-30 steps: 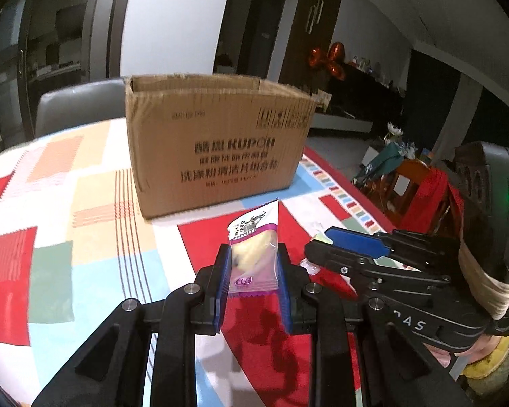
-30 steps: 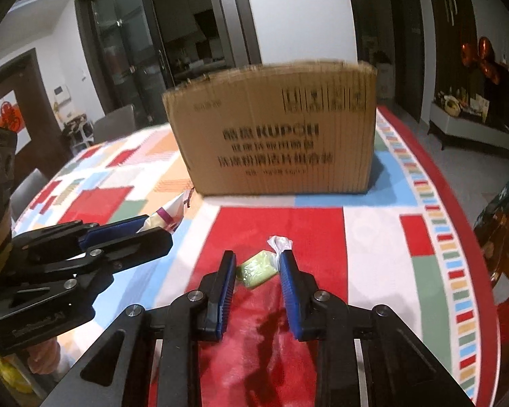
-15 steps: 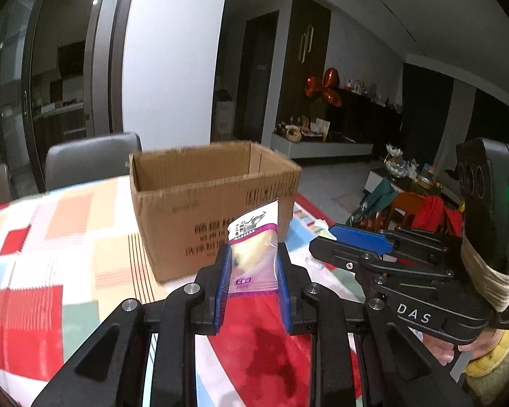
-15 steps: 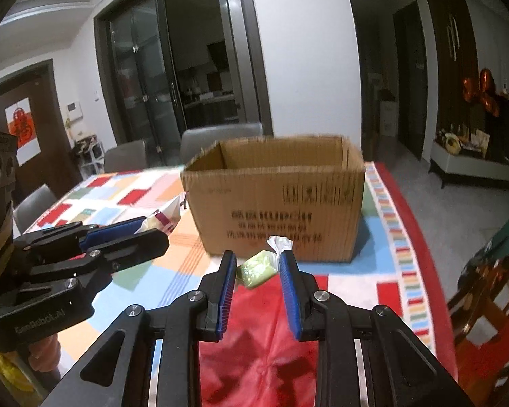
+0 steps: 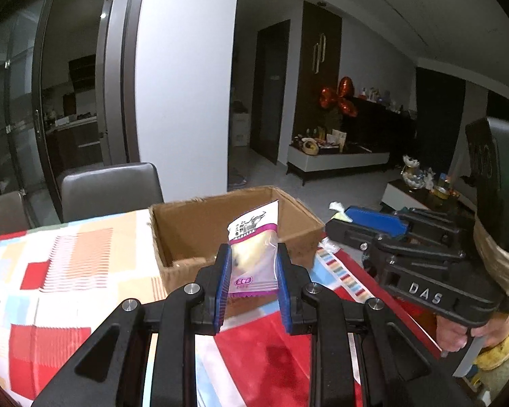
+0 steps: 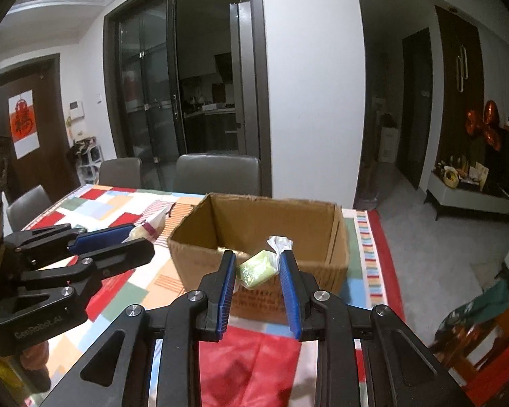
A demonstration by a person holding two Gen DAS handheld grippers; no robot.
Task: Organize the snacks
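A purple-and-clear snack packet [image 5: 252, 257] stands upright between the blue pads of the left gripper [image 5: 252, 283], whose jaws are closed onto it, in the air in front of the open cardboard box [image 5: 200, 234]. Beside it, the right gripper [image 6: 259, 283] has its jaws clamped on a small green wrapped snack [image 6: 258, 268], its twisted clear end poking up, also raised just short of the box's near wall. The box sits on the counter [image 6: 112, 210], covered with a patchwork cloth of red, orange, blue and white blocks. Grey chairs [image 6: 217, 173] line the far edge, with dark glass doors [image 6: 173, 88] behind them.
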